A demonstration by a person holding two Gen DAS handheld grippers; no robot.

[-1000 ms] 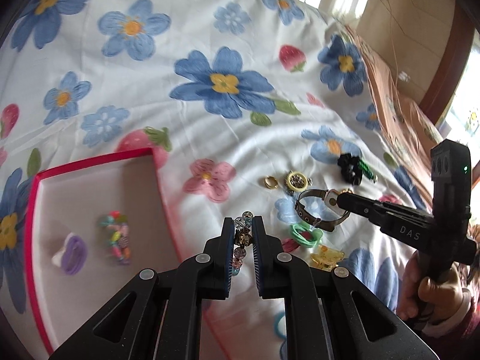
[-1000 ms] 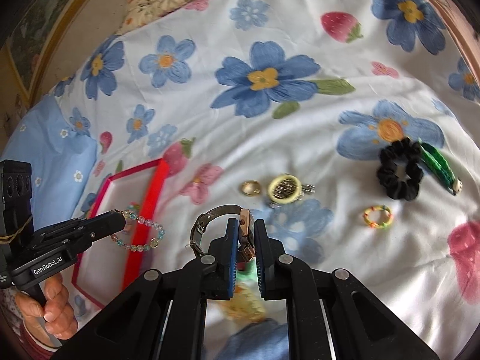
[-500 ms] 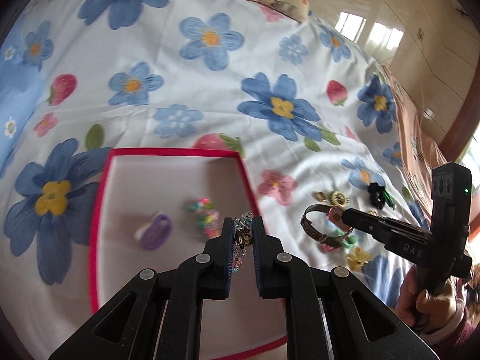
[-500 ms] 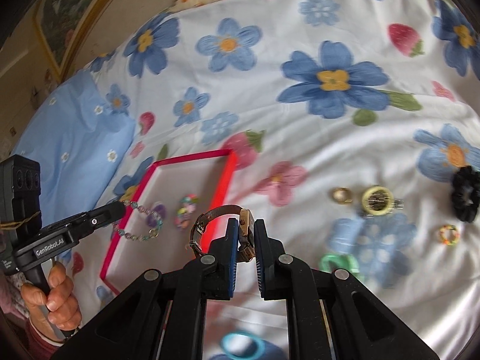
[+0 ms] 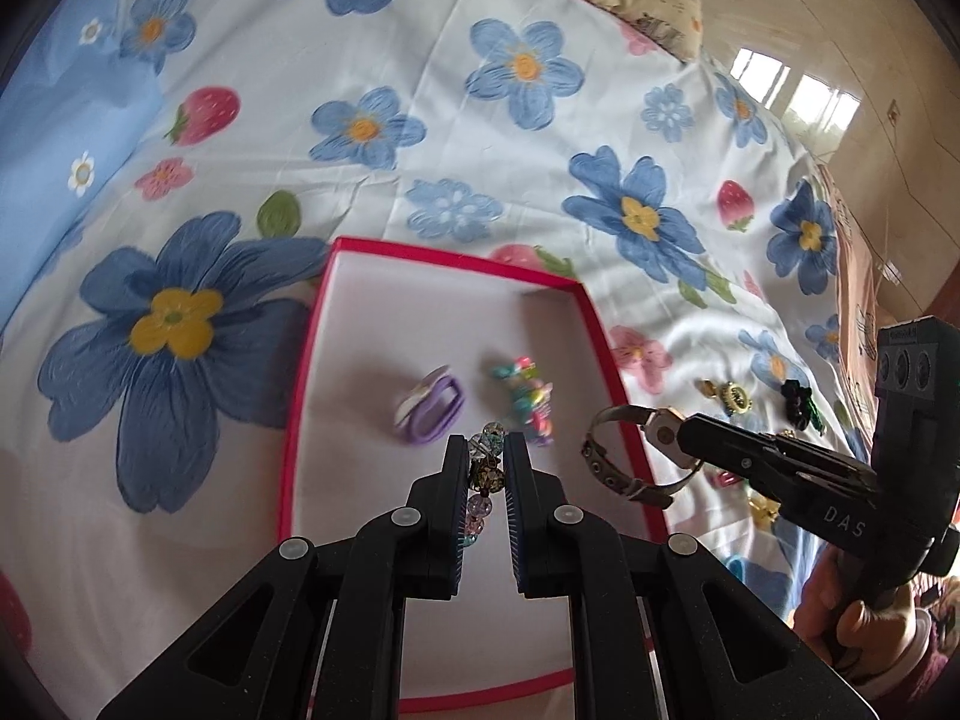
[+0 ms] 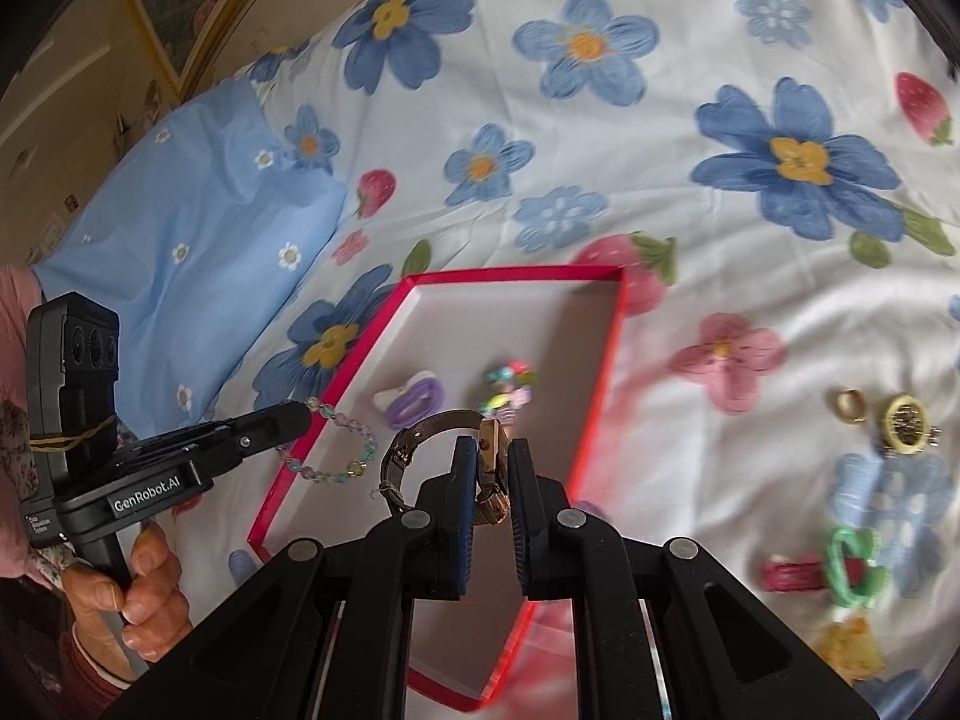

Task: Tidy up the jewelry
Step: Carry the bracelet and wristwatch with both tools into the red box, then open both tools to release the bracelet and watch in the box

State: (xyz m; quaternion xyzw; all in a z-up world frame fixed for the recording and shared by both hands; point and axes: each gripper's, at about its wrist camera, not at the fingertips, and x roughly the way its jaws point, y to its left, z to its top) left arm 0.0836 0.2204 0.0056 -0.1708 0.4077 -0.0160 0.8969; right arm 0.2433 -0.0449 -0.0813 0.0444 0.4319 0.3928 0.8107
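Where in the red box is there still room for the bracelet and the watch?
The box is bare along its far wall and far corners, and in the near half under the fingers. The middle is crowded: the purple ring sits beside the colourful bead bracelet.

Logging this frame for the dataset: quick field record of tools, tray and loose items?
left tool: shut on beaded bracelet, over the tray
right tool: shut on watch, at the tray's right rim
tray: red-edged, white inside, on floral bedsheet
in tray: purple hair tie; pastel bead bracelet
still on sheet: gold ring; round yellow-rimmed piece; green clip; black scrunchie
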